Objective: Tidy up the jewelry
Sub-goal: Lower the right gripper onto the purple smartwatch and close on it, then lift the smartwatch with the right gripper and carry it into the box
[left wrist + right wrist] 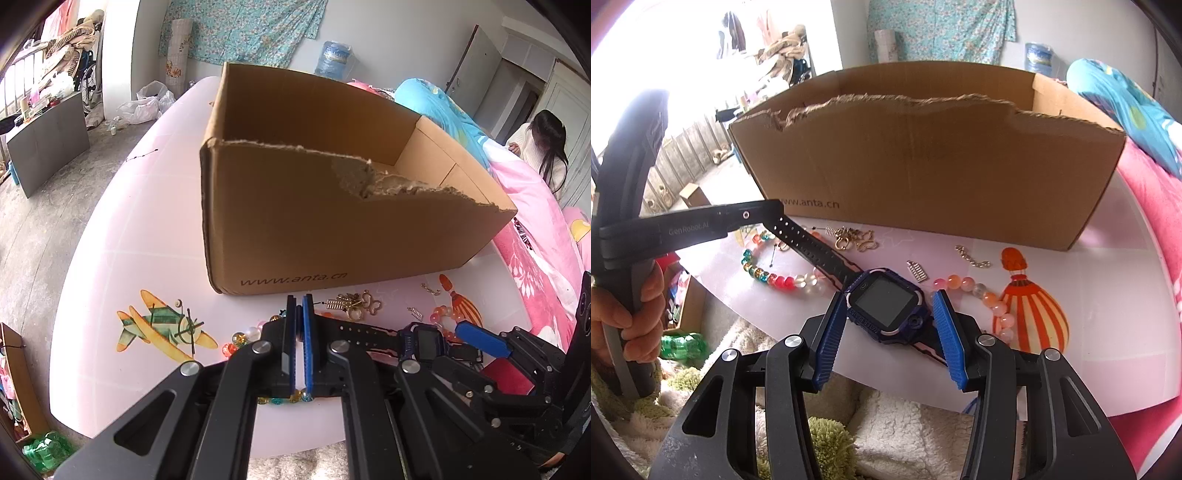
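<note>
A dark blue smartwatch (886, 308) with a black strap (809, 245) lies on the pink table in front of a torn cardboard box (923, 162). My right gripper (888, 306) is open, its blue pads on either side of the watch face. My left gripper (300, 306) is shut on the end of the black strap; in the right wrist view its fingers (753, 216) pinch the strap tip. A colourful bead bracelet (783, 280), an orange bead bracelet (979, 291) and gold chains and charms (855, 236) lie around the watch.
The box (332, 221) stands open-topped just behind the jewelry. The table (129, 229) has an airplane sticker (162, 325) and a balloon sticker (1034, 317). Pink bedding (535, 240) lies to the right, fluffy rugs (905, 424) below the table edge. A person (546, 147) sits at the far right.
</note>
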Action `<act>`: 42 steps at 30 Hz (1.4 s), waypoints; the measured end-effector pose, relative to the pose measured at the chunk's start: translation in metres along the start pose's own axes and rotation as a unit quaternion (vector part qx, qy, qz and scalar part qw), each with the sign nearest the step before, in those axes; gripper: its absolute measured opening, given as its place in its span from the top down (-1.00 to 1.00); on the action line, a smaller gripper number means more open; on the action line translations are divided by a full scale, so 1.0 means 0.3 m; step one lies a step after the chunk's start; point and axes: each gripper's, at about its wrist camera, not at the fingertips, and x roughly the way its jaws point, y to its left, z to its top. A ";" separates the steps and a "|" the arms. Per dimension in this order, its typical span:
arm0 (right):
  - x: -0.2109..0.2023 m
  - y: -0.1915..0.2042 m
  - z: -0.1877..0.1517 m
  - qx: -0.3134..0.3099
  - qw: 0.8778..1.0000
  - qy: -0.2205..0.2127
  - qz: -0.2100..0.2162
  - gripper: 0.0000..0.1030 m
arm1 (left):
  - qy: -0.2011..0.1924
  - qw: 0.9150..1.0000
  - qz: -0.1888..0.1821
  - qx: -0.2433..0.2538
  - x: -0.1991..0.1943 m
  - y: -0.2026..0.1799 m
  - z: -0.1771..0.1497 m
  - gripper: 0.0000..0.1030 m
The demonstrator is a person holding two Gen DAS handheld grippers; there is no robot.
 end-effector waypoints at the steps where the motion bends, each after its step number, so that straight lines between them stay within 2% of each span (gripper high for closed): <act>1: -0.025 -0.025 -0.001 0.010 1.000 -0.006 0.005 0.12 | -0.002 1.000 0.003 0.003 -0.001 -0.003 -0.001 0.95; 4: -0.093 -0.109 -0.023 0.045 0.999 -0.009 0.011 0.12 | -0.003 1.000 0.011 0.011 -0.003 -0.009 -0.008 0.95; 10: -0.116 -0.216 -0.091 0.128 0.991 0.026 -0.004 0.21 | -0.002 1.000 0.013 0.012 0.000 -0.005 -0.010 0.95; 18: -0.056 -0.259 -0.121 0.197 0.979 0.054 0.017 0.56 | -0.004 1.000 0.016 0.016 -0.004 -0.007 -0.014 0.95; 23: -0.060 -0.289 -0.120 0.217 0.975 0.045 0.025 0.70 | -0.005 1.000 0.016 0.012 -0.002 -0.005 -0.021 0.95; 26: -0.060 -0.296 -0.119 0.230 0.972 0.042 0.030 0.88 | -0.011 1.000 0.017 0.013 -0.011 -0.005 -0.020 0.95; 34: -0.178 -0.237 -0.058 0.187 0.981 -0.001 0.046 0.99 | -0.036 0.999 -0.016 0.023 -0.092 -0.030 -0.006 0.95; 42: -0.322 -0.194 0.058 0.138 0.988 -0.047 0.057 1.00 | -0.063 0.992 -0.099 0.037 -0.243 -0.090 0.045 0.95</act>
